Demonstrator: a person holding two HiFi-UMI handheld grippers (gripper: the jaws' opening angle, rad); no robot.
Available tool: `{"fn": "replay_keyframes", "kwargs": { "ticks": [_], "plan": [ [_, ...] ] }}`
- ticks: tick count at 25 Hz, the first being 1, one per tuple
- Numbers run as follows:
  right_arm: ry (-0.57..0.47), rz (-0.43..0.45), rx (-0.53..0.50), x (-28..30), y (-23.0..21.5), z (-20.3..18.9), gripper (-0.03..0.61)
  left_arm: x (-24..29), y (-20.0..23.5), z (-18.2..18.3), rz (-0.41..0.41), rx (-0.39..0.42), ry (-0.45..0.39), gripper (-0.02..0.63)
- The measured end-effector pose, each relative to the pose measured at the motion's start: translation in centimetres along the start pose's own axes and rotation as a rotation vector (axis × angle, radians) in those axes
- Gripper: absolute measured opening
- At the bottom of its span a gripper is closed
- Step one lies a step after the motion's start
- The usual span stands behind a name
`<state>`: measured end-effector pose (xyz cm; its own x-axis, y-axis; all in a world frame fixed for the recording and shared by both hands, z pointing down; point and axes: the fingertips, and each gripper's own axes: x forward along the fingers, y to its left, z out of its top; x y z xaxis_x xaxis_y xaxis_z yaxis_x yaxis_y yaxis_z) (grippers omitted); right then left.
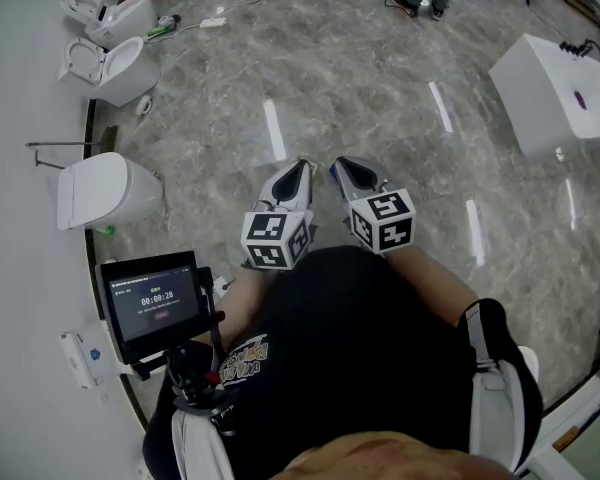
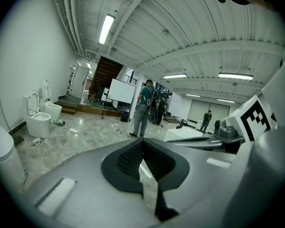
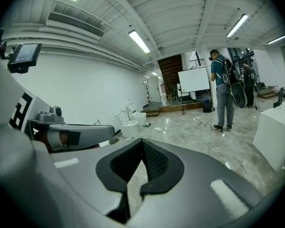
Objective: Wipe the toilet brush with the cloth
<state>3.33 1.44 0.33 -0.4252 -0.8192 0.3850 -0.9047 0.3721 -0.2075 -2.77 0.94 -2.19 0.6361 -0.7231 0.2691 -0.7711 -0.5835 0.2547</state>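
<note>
Holding both claws side by side in front of your body, you have them pointing forward and a little downward over the grey marble floor (image 1: 380,98). Your left claw (image 1: 301,167) is closed: in the left gripper view its black ribbed pads (image 2: 128,158) meet at the tip with nothing between them. Your right claw (image 1: 340,165) is closed and empty in the same way, its pads (image 3: 154,163) pressed together. The two tips sit near each other but apart, and each claw's marker cube (image 1: 275,238) faces up toward your head.

Neither the toilet brush nor the cloth can be made out in any view, and neither claw holds either of them.

To the left of the left claw, a white toilet (image 1: 100,190) stands against the wall with a small green thing (image 1: 105,230) at its base. Two more toilets (image 1: 115,68) stand farther ahead along that wall. Well to the right of the right claw is a white box (image 1: 560,93). Far ahead of both claws a person (image 3: 223,91) stands on the floor, with a whiteboard (image 3: 194,80) beyond. A small screen (image 1: 158,303) sits on a mount behind the left claw, close to your body.
</note>
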Motion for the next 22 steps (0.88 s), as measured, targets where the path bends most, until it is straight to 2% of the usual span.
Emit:
{"fn": "replay_keyframes", "kwargs": {
  "ticks": [22],
  "plan": [
    [-0.006,0.004,-0.014,-0.05,0.39,0.38,0.002,-0.19,0.15,0.23,0.003,-0.004,-0.006,0.0]
  ]
}}
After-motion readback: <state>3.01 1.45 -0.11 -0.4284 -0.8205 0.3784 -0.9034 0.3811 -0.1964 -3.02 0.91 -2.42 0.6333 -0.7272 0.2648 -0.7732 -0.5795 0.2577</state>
